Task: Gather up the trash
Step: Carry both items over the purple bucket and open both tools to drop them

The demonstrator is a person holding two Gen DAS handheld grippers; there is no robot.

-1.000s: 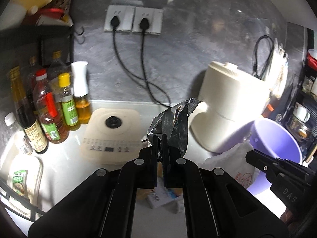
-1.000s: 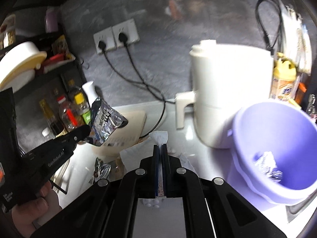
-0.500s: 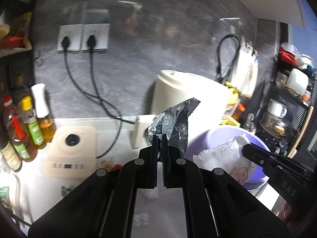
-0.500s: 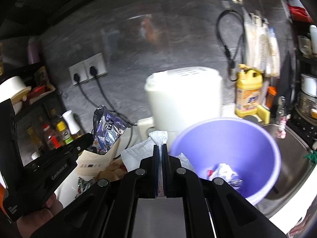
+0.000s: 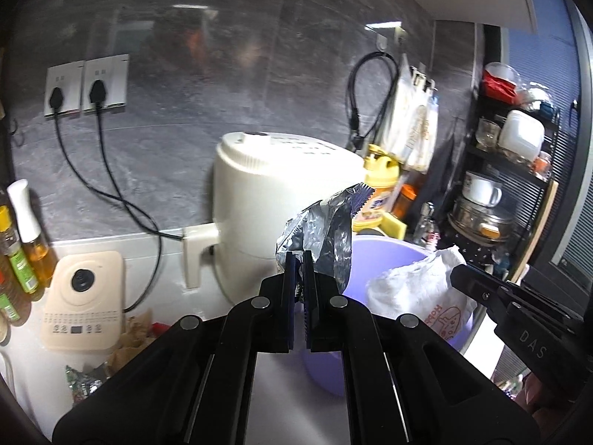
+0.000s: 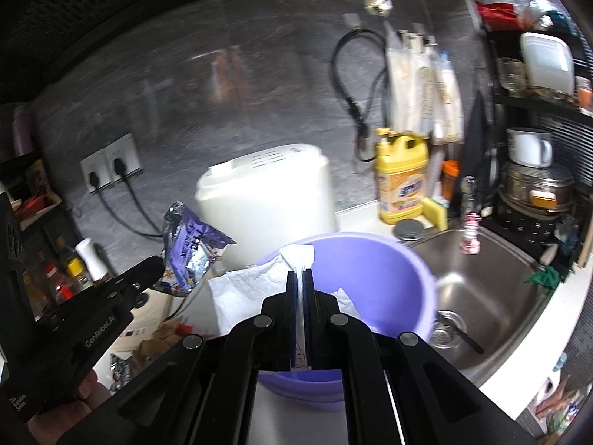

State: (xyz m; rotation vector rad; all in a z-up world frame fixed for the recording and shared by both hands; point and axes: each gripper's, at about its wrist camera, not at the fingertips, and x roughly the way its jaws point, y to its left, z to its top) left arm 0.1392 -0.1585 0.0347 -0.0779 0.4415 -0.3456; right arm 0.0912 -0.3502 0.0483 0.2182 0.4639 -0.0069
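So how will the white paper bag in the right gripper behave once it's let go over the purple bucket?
The white paper bag looks thin and creased, so probably floppy and very light. It drapes over the purple bucket rim, so it may snag there instead of dropping in. The right gripper pinches only one edge.

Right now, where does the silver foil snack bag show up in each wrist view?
Left wrist view: the foil snack bag stands at centre, pinched in the left gripper, in front of the purple bucket.
Right wrist view: the bag is at middle left, left of the bucket.
Shared landmark: the white appliance behind it.
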